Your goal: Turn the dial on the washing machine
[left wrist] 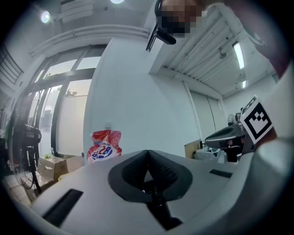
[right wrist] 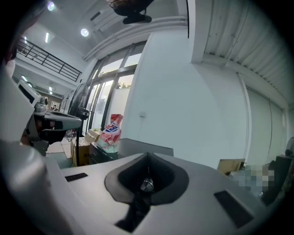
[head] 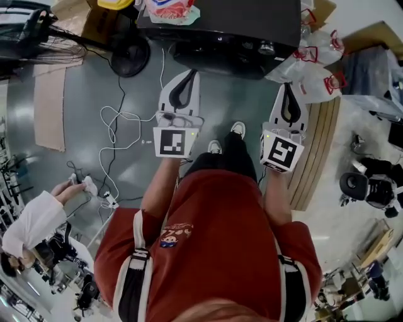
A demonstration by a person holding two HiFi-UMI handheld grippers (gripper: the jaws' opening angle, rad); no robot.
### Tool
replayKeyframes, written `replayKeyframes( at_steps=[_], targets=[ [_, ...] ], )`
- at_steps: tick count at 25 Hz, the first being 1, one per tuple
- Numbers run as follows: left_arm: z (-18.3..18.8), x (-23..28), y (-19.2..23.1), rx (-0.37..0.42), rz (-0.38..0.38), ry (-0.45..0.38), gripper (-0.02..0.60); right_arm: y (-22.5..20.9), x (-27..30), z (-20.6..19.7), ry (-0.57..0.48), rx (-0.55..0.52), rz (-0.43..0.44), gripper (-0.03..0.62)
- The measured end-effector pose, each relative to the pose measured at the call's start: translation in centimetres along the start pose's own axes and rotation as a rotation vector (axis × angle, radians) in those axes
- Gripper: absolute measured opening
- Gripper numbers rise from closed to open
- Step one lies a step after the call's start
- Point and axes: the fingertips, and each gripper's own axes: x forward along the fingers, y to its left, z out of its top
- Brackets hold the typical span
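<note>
Standing short of the washing machine point(head: 252, 19), the person holds the left gripper point(head: 189, 75) and right gripper point(head: 287, 87) about level, both pinched together on nothing. Approach seems under way; next, one gripper must reach the machine's front edge, where the dial isn't clearly visible.

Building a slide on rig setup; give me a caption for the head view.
Left tool and right tool, both shut and empty, held short of the washing machine.
</note>
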Motion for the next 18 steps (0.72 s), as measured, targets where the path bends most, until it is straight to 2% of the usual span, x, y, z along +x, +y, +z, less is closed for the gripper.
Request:
replayKeyframes(
  at_steps=[6,10,14,18],
  targets=[
    [-5.0,4.8,-2.7,0.004,-0.003,0.098,0.011,-2.2,4.7,-5.2,0.033,0.015,0.055,0.009],
    [-7.5,6.9,-3.3,0.03,0.004,0.114,0.011,-2.6,7.3,-8.5,0.057,-0.017,0.084,0.01],
    [-11.7,7.9,-2.7,0.018,0.016,0.166,0.011,-1.9,9.4,-11.6,0.066,-0.029,0.087,0.011],
    [-16.8,9.5,-1.8,-0.006,0.006,0.167,0.011,-0.7,11.4,-15.2,0.063,-0.035,0.063,0.01]
  ],
)
